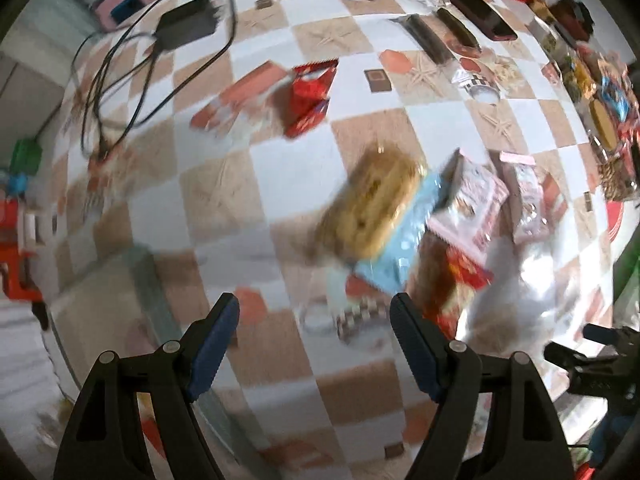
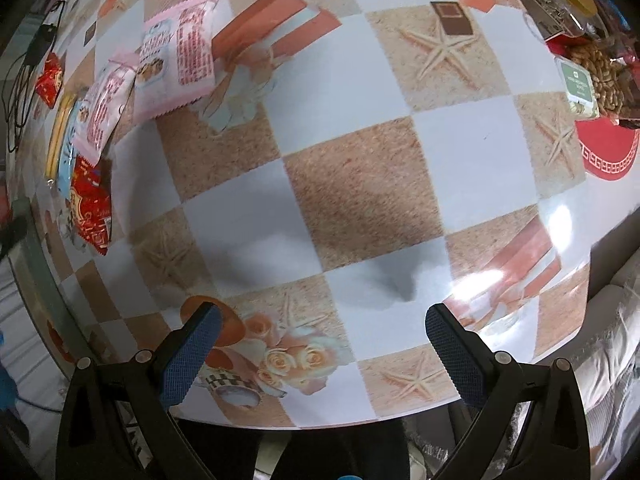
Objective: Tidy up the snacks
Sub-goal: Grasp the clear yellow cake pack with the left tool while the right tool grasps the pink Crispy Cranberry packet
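My left gripper [image 1: 314, 344] is open and empty above the checkered table [image 1: 260, 208]. Ahead of it lies a yellow biscuit pack [image 1: 370, 204] on a light blue packet [image 1: 404, 236], beside two pink snack packs [image 1: 474, 204] and a red packet [image 1: 464, 276]. A separate red snack packet [image 1: 310, 96] lies farther off. My right gripper [image 2: 324, 354] is open and empty over the table's near edge. In its view the pink packs [image 2: 176, 52], the yellow and blue packets [image 2: 60, 136] and the red packet [image 2: 90, 208] lie grouped at the left. The left view is motion-blurred.
A black power adapter with cables [image 1: 186, 26] lies at the far left. Dark wrapped bars [image 1: 426, 38] and a black phone-like slab [image 1: 468, 2] lie at the back. A heap of mixed snacks [image 1: 600, 92] on a red tray [image 2: 606, 152] is at the right.
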`<state>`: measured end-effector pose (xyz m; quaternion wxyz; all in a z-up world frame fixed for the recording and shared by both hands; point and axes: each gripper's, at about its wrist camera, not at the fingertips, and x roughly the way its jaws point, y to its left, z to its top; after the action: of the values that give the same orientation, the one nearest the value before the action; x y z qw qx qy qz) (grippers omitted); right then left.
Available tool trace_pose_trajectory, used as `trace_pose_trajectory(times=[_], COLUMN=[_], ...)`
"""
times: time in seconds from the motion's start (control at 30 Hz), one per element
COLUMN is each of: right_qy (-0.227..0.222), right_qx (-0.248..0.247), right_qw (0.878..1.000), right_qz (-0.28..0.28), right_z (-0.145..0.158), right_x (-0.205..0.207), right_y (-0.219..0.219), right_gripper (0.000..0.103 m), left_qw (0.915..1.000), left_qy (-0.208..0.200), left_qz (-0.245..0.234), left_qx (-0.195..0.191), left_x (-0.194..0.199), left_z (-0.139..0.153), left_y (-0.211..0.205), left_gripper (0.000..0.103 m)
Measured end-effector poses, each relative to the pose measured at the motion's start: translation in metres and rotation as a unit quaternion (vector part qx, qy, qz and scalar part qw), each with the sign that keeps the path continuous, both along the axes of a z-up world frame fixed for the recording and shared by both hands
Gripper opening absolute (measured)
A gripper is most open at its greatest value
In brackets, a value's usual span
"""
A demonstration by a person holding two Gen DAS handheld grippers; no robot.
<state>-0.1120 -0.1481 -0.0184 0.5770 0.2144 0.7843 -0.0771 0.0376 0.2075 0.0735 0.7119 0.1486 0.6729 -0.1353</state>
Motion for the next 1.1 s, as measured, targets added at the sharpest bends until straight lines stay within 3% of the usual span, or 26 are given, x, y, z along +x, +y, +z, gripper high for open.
trace_pose_trajectory(times=[0.2, 0.3, 0.4, 0.53, 0.8, 1.1], right_qy=[-0.003, -0.005, -0.015, -0.039, -0.064, -0.062], right_qx=[0.002, 0.004, 0.004, -0.005, -0.024, -0.044], right_qw=[1.0, 1.0, 1.0, 0.999, 0.997, 0.996], right_qz=[0.004, 0.01, 0.017, 0.026, 0.028, 0.047], right_z=[0.004, 0.008, 0.014, 0.026, 0.032, 0.01], right_x=[0.012, 0.015, 0.026, 0.057, 0.125, 0.19], right_y=[-0.012, -0.007, -0.008, -0.005, -0.013, -0.007], right_gripper=[0.103, 0.103, 0.103, 0.103, 0.103, 0.103], left_qw=[0.9982, 0.9984, 0.9995, 0.9992, 0.9988, 0.999], left_qy=[0.03, 0.017, 0.02, 0.024, 0.018, 0.003], left_qz=[-0.034, -0.053, -0.017, 0.018, -0.039, -0.04], left_qx=[-0.04, -0.01, -0.017, -0.024, -0.023, -0.022], left_x=[0.026, 0.036, 0.051, 0.066, 0.073, 0.08], left_z=[-0.019, -0.032, -0.037, -0.036, -0.039, -0.053], left_y=[-0.023, -0.034, -0.024, -0.004, -0.016, -0.052], left_gripper=[0.081, 0.081, 0.081, 0.081, 0.081, 0.084])
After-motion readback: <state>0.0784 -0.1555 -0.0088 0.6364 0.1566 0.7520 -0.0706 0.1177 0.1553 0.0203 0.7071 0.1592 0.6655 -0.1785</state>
